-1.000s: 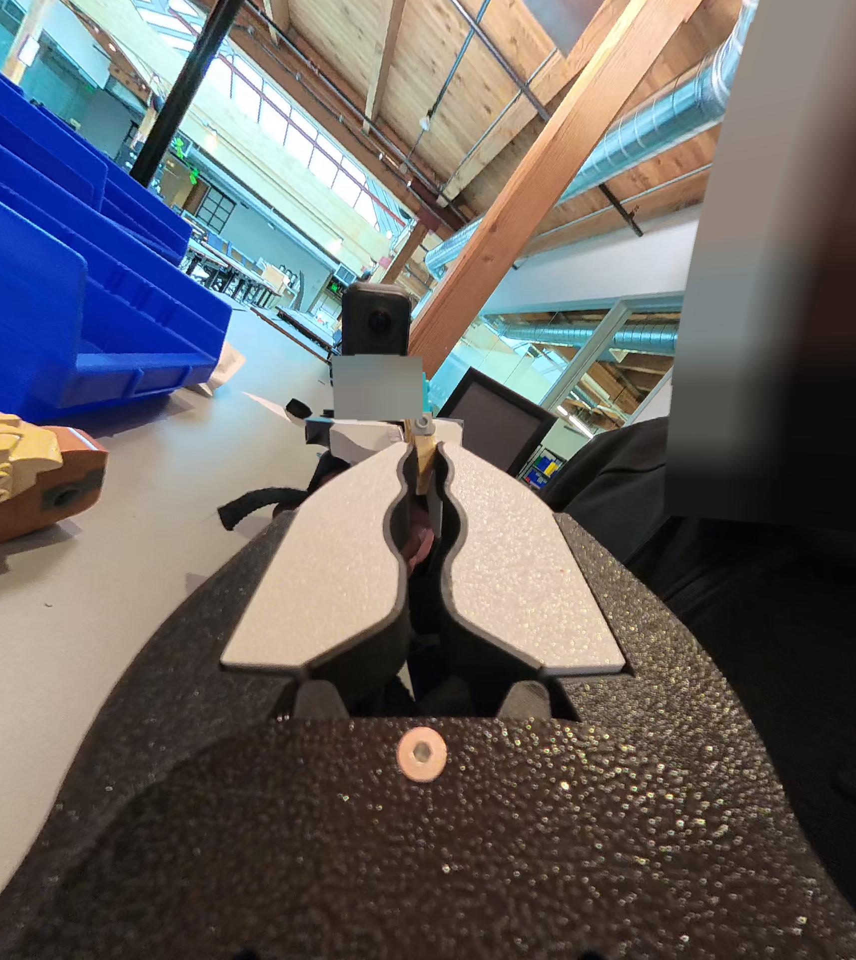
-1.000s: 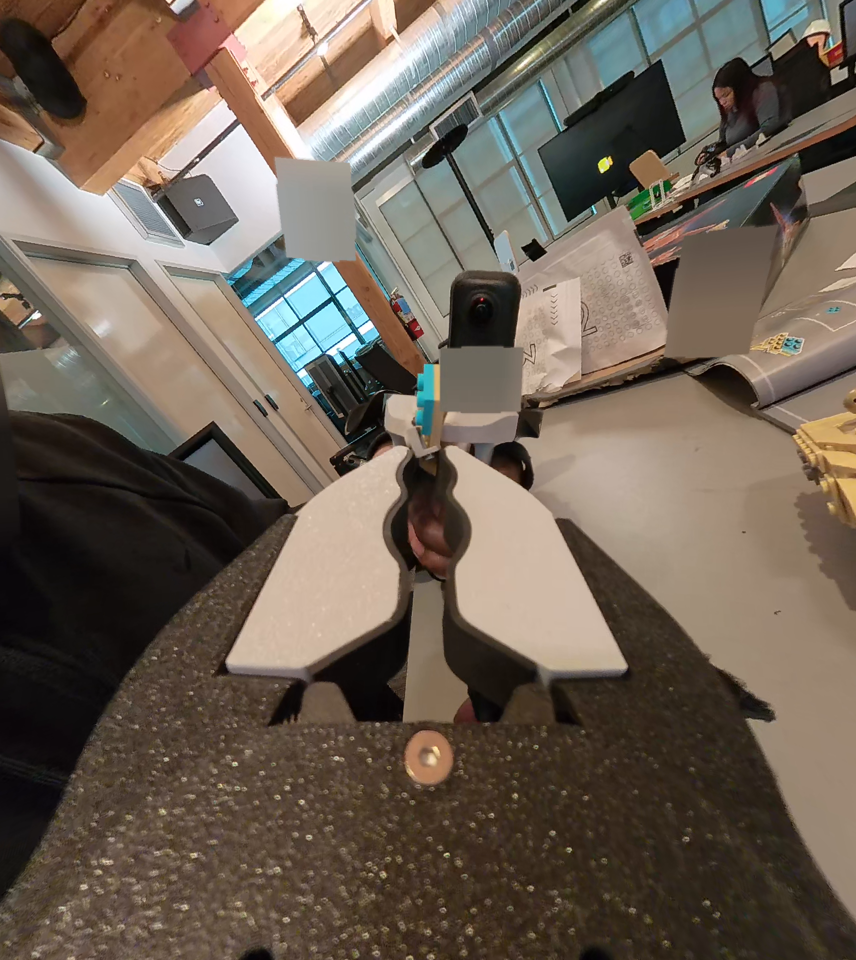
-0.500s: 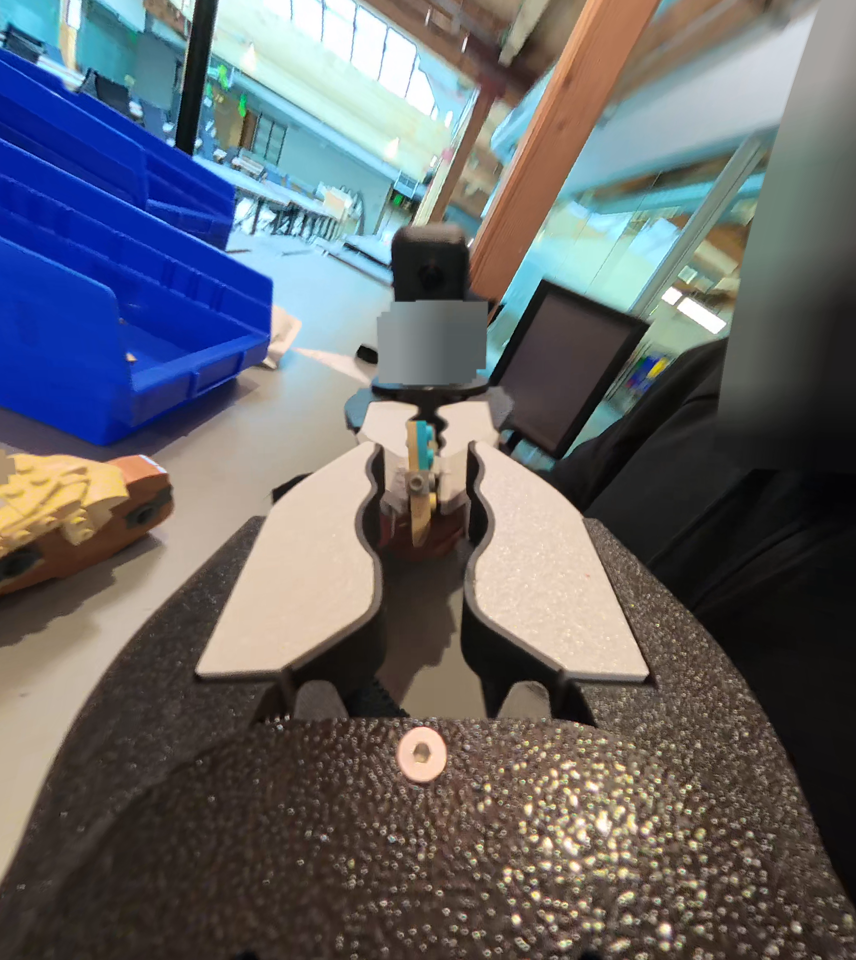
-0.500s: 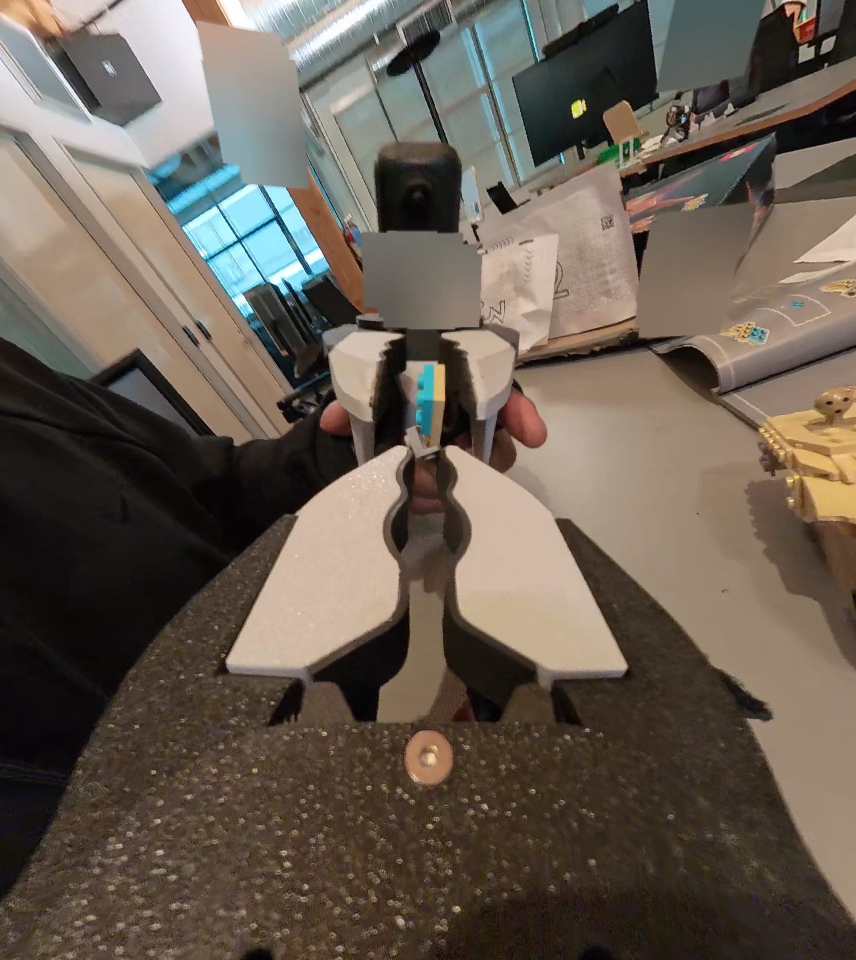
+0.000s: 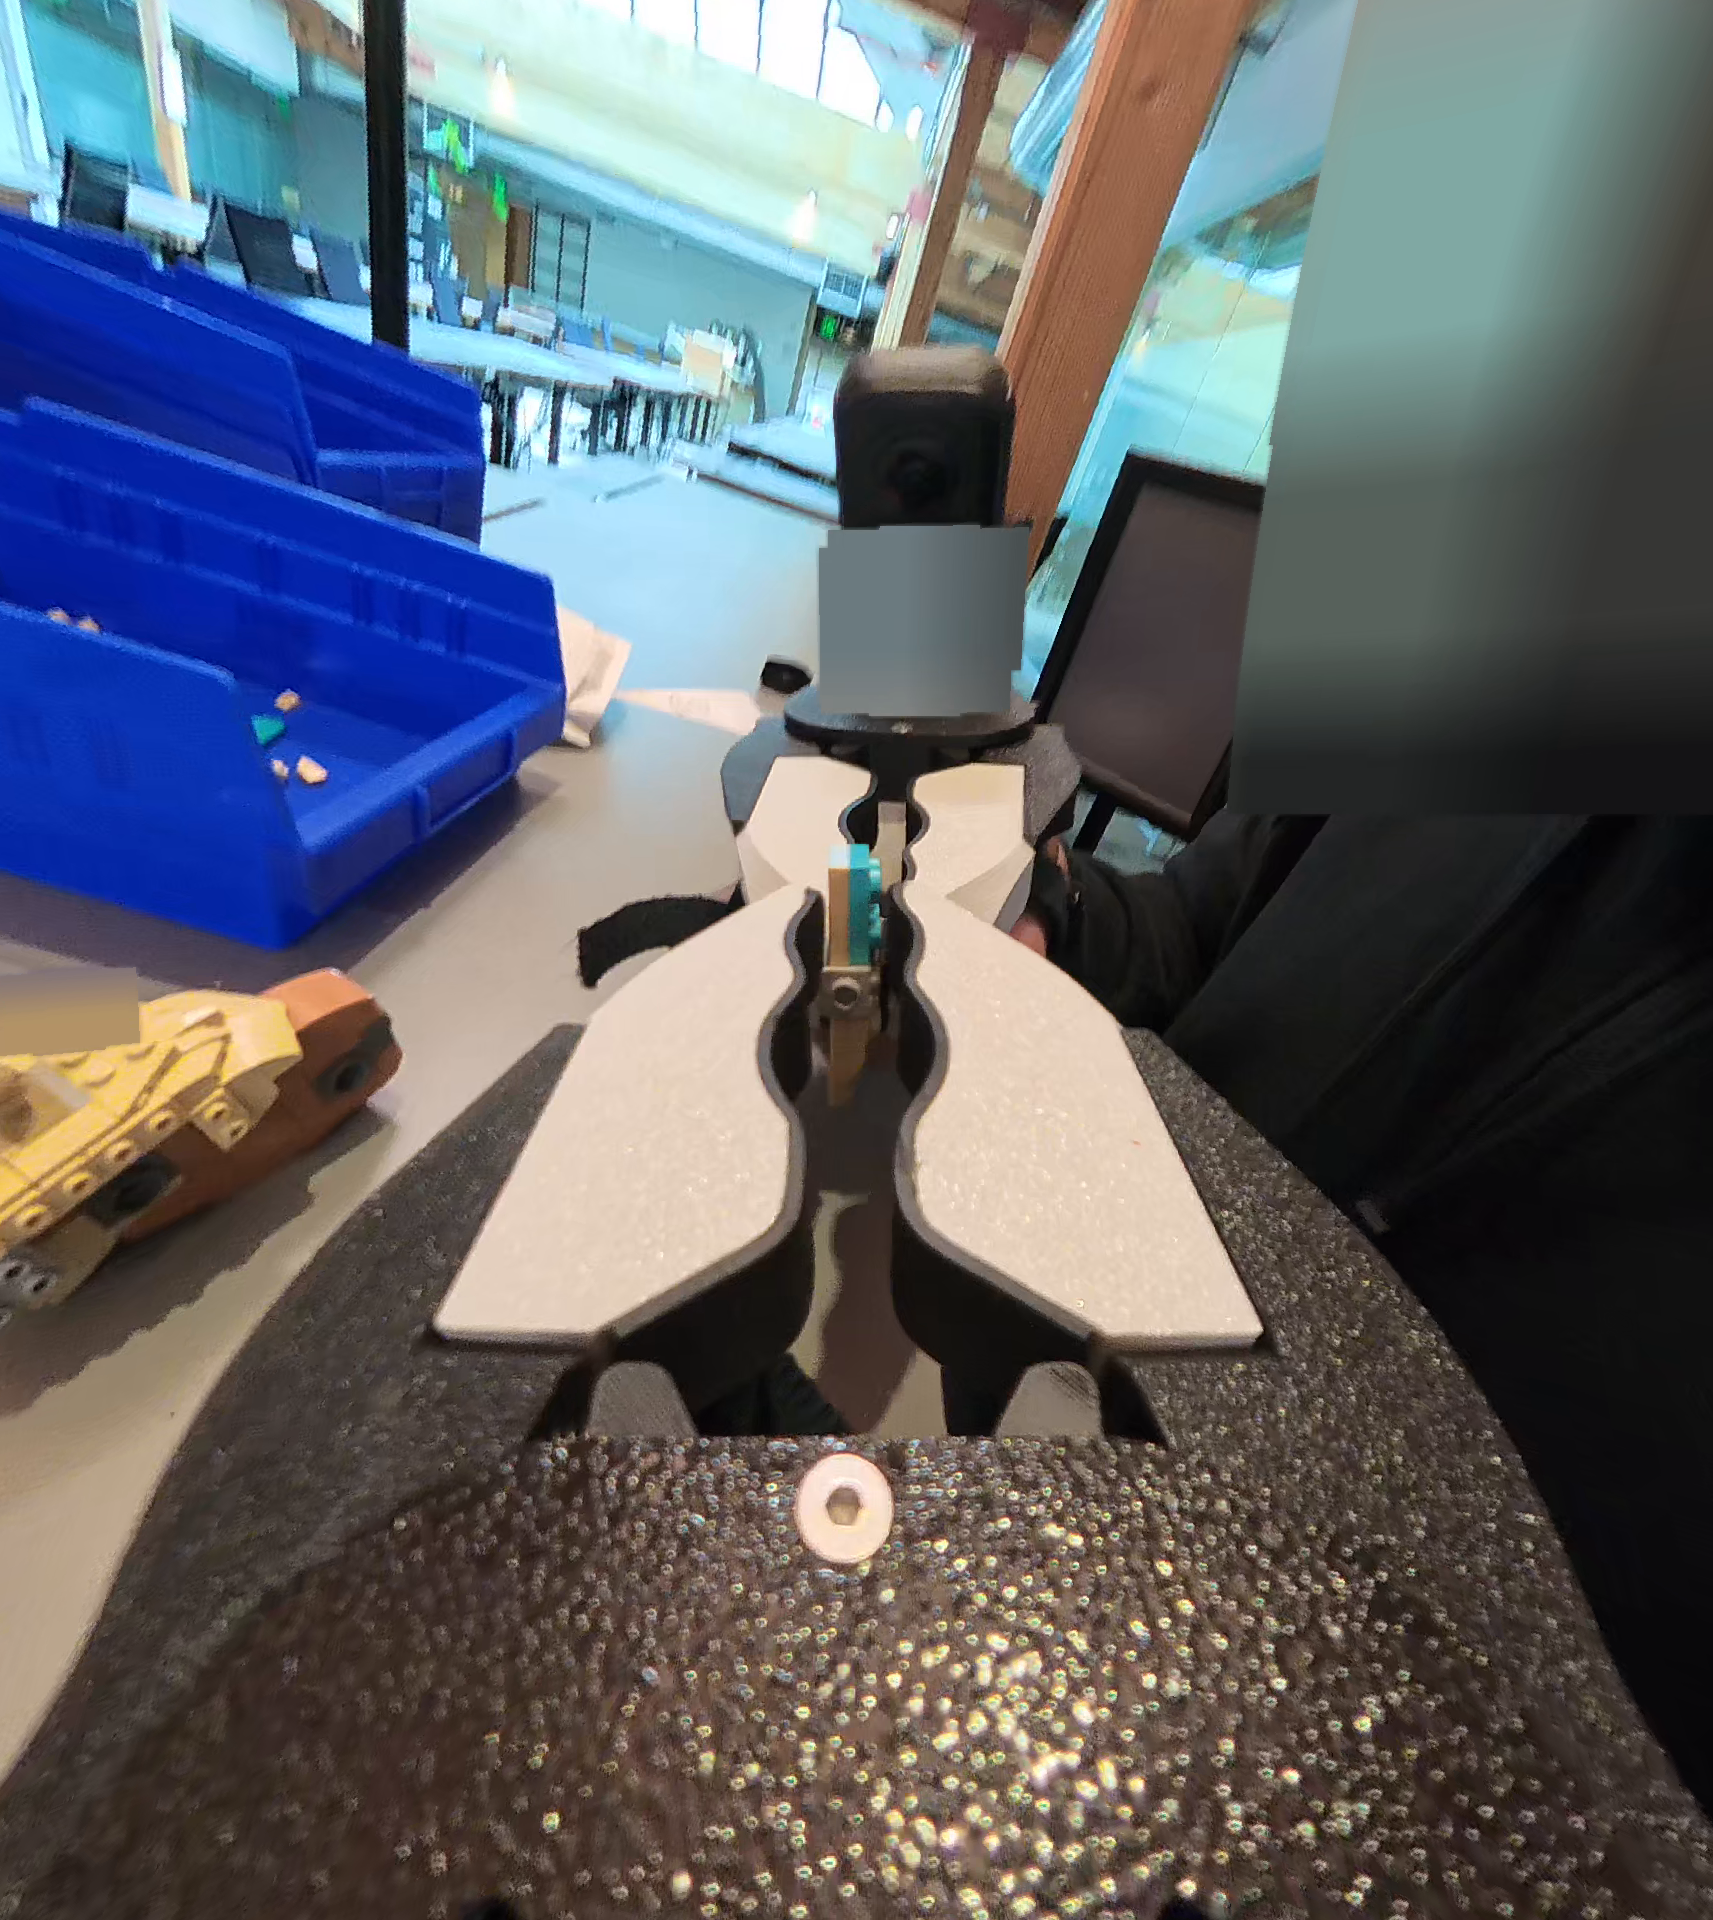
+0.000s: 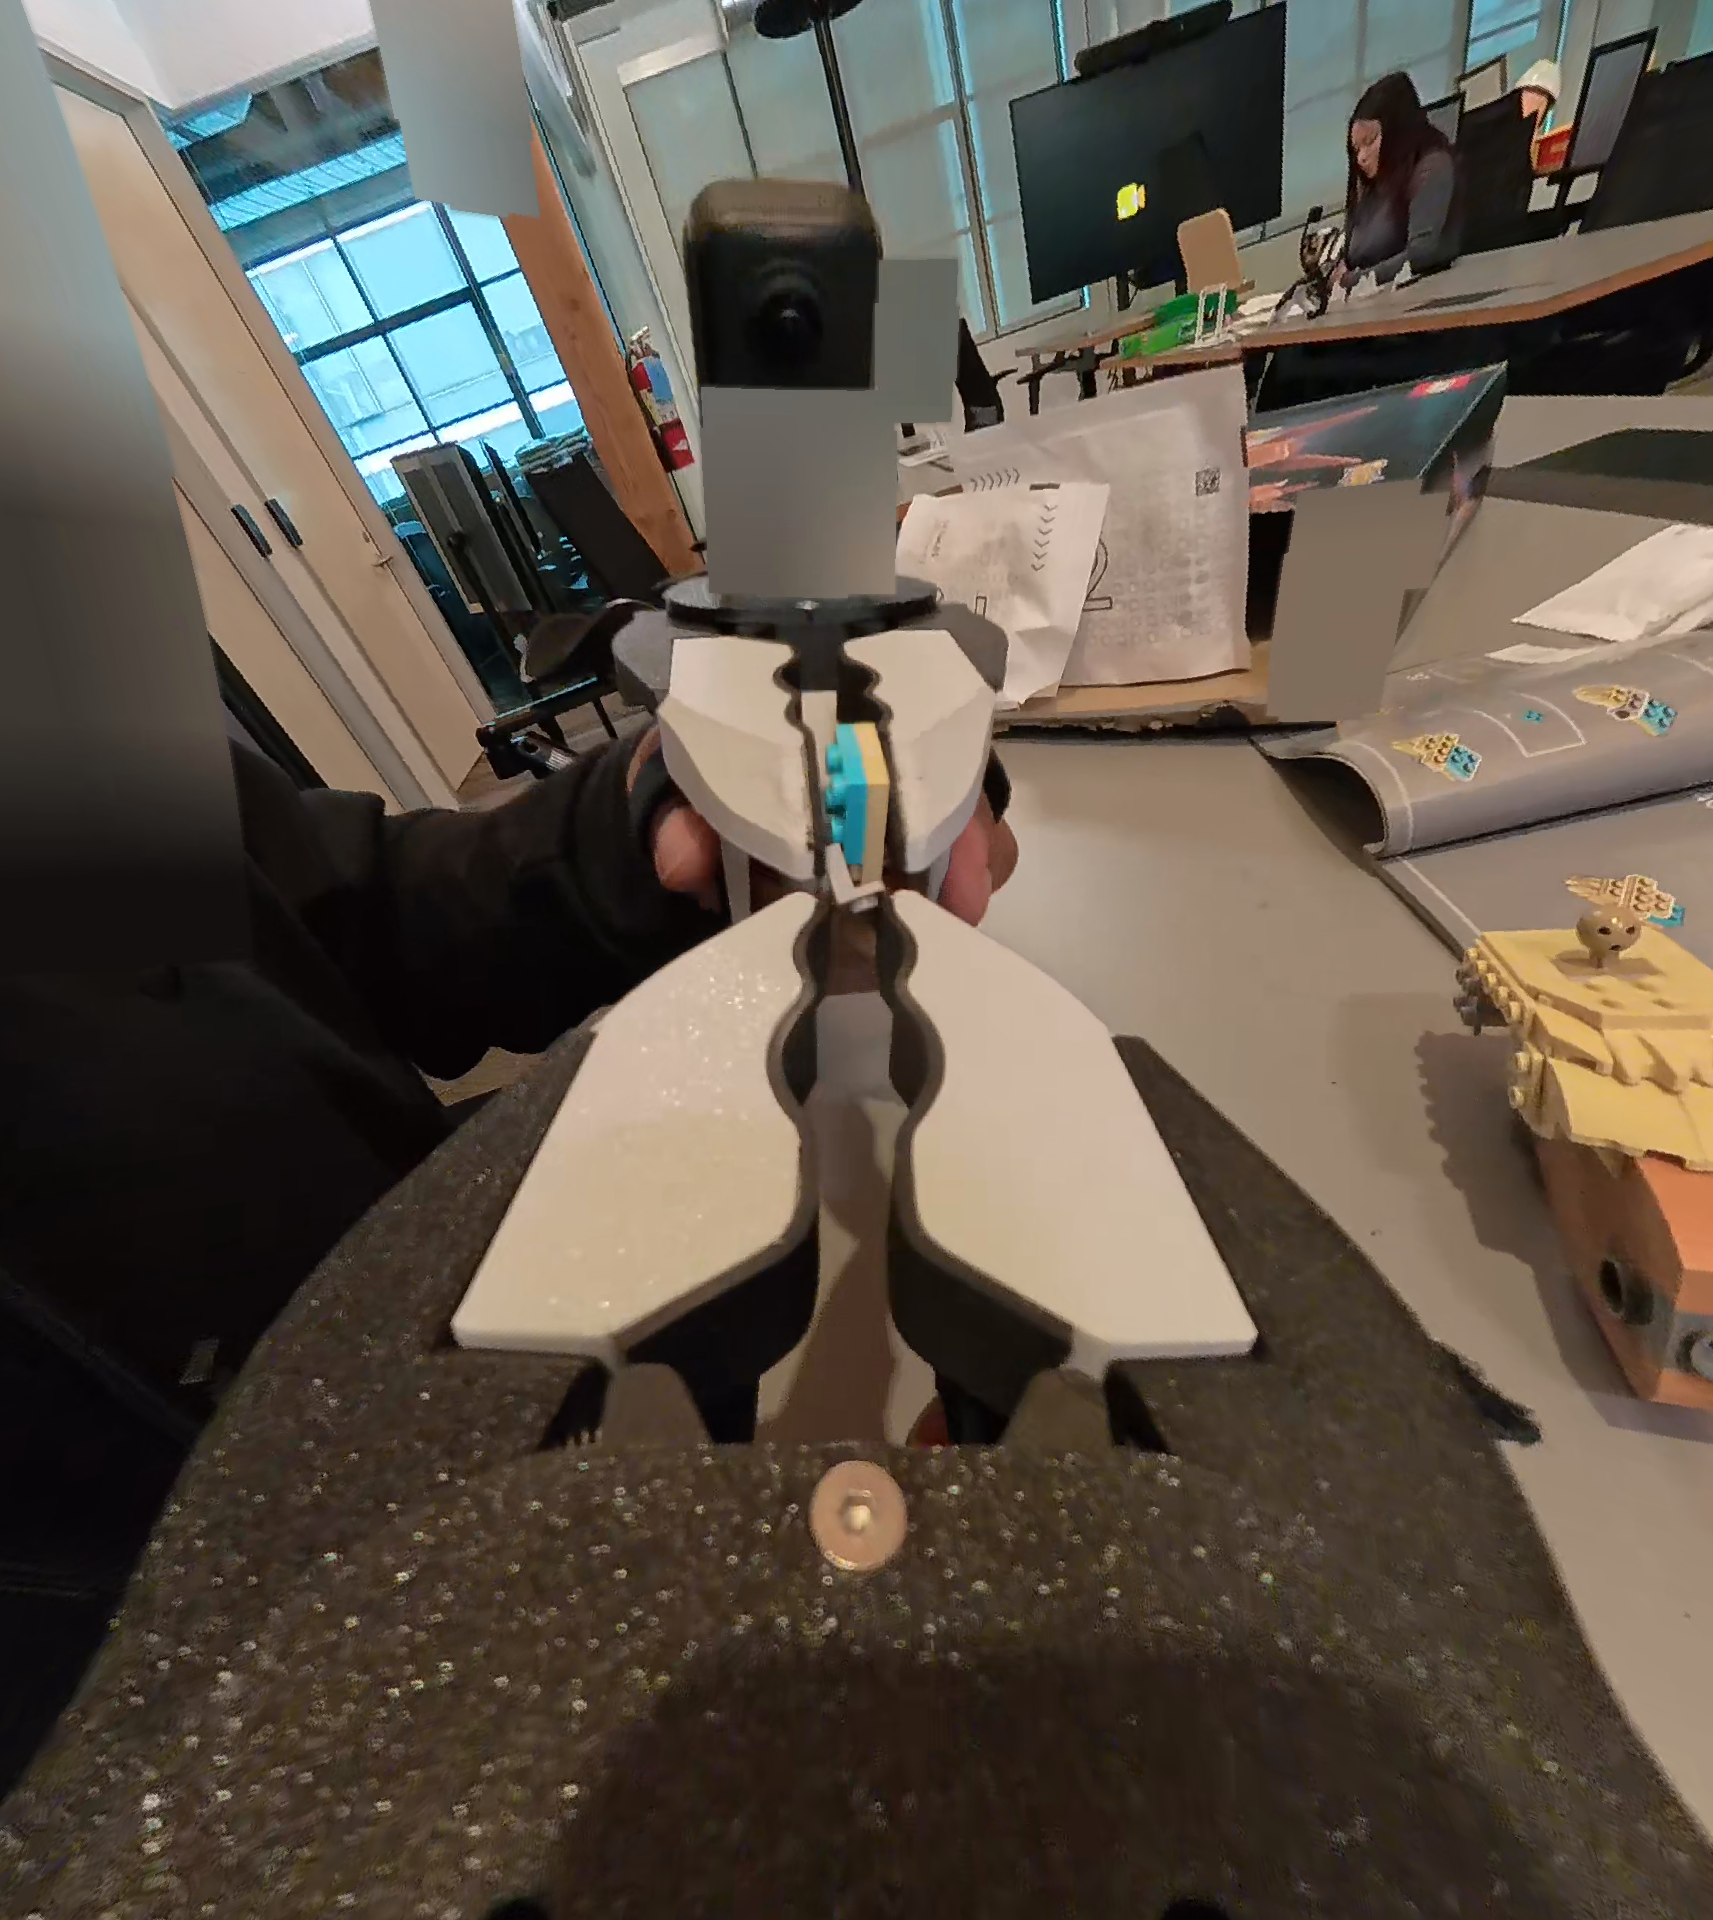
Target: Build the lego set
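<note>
Grippers meet tip to tip above the table (image 5: 156, 1455). We see the left gripper (image 5: 850, 920) clenched to a thin slit on the piece (image 5: 862, 904), a small studded stack of teal and tan plates. The right gripper (image 6: 850, 906) pinches its grey end tab. Only the left view shows the glossy blue bins (image 5: 208, 727) with loose bricks. Only the right view shows the curled booklet (image 6: 1558, 748). Both show the tan-and-brown model (image 6: 1641, 1091), apart on the table.
</note>
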### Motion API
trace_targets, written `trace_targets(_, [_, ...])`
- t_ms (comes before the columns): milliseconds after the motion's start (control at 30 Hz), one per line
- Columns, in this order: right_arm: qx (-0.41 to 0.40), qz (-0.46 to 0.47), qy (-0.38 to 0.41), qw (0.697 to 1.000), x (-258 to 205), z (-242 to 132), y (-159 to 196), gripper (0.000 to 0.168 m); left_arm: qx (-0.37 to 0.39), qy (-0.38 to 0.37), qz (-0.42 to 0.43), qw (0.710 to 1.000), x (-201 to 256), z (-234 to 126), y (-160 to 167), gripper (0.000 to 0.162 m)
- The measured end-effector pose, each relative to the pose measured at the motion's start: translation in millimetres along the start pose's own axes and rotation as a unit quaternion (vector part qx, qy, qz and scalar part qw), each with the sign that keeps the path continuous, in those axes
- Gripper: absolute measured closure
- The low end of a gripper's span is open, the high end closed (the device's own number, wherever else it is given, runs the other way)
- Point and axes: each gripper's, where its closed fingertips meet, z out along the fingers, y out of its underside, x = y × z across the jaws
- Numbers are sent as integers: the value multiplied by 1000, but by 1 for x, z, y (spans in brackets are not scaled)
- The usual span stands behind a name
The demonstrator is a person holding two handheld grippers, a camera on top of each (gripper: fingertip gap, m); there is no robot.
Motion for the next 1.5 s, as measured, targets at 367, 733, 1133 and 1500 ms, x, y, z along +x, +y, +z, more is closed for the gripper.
trace_targets(367, [16, 22, 31, 999, 12, -1, -8, 160, 143, 32, -188, 971, -20, -2, -10, 154])
trace_targets(733, [28, 40, 65, 997, 25, -6, -5, 162, 248, 28, -334, 909, -39, -8, -10, 154])
trace_targets(1133, [48, -6, 99, 994, 34, -7, -11, 161, 242, 3, -374, 895, -48, -10, 3, 153])
trace_targets(1500, [-13, -185, 136, 973, 42, -10, 3, 159, 242, -9, -419, 875, -51, -11, 12, 153])
